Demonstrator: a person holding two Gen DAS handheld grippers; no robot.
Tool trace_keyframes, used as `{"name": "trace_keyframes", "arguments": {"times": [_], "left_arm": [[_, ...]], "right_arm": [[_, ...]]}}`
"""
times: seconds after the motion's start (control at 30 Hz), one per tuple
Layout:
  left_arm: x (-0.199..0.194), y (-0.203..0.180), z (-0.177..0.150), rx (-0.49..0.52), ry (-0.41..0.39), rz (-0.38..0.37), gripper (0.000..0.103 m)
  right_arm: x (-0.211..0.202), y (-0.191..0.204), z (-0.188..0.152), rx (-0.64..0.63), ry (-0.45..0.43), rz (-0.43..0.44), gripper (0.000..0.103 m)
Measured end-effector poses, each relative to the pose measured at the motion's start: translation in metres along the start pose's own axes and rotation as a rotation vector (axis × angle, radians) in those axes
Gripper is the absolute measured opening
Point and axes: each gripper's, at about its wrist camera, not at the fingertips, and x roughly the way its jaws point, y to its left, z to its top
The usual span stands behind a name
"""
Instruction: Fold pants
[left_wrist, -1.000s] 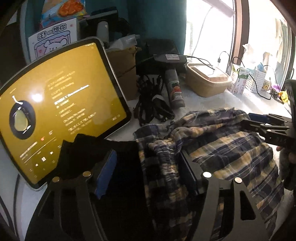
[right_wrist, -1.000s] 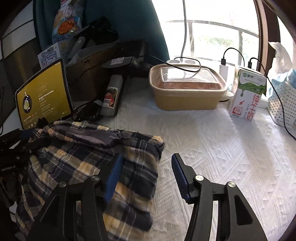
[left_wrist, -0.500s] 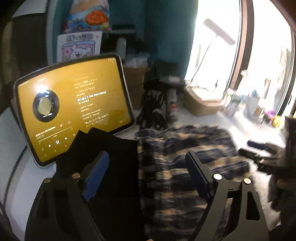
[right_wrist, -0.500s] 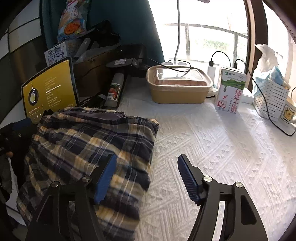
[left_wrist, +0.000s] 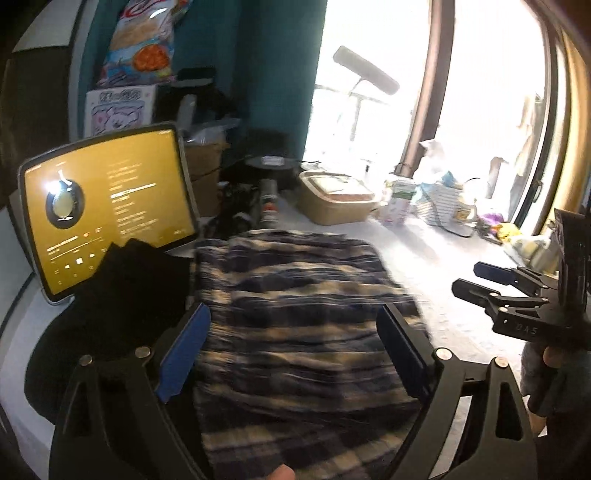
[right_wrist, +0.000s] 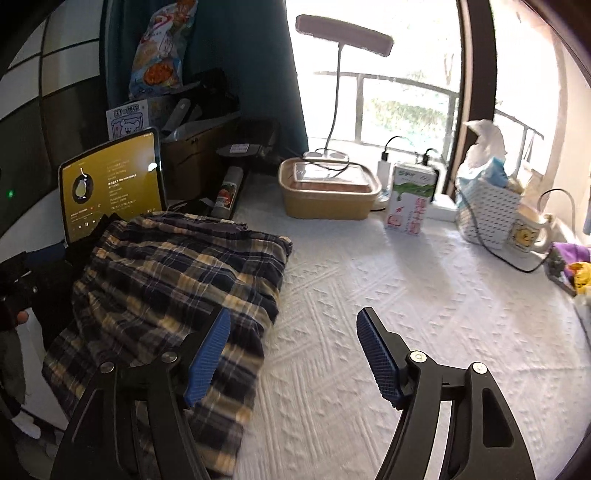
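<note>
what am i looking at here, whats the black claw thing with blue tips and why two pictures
No robot: a person holds a two-finger gripper in each hand, each carrying a camera looking along its fingers. One picture comes from the left gripper, the other from the right gripper. Both have just been opening and hold nothing. Folded plaid pants lie on a white textured cover, black cloth beside them. Behind stand a lit tablet, a lidded tan container and a milk carton.

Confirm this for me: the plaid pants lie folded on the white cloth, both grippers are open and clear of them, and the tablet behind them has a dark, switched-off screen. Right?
Not quite. The tablet is on: its screen glows yellow with what looks like a music player, as the right wrist view shows. The rest holds: the plaid pants lie folded on the white cloth, and the left gripper and right gripper are open and clear of them.
</note>
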Motion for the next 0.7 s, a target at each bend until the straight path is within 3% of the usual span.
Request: {"name": "trace_keyframes", "arguments": {"times": [0.13,0.27,0.7], "left_arm": [[-0.009,-0.023,-0.004,0.042,-0.021,-0.032,0.092],[-0.021,-0.046,-0.007,0.085,-0.058,-0.049,0.102],[-0.066,-0.091,-0.012,0.088,-0.181,-0.082,0.102]], "right_arm": [[-0.025,-0.005,-0.005,0.001,-0.026,-0.042,0.074],[-0.051,-0.012,-0.01,0.018,-0.07,-0.076,0.08],[-0.138,-0.025,-0.035,0.059,-0.182,-0.16,0.085]]}}
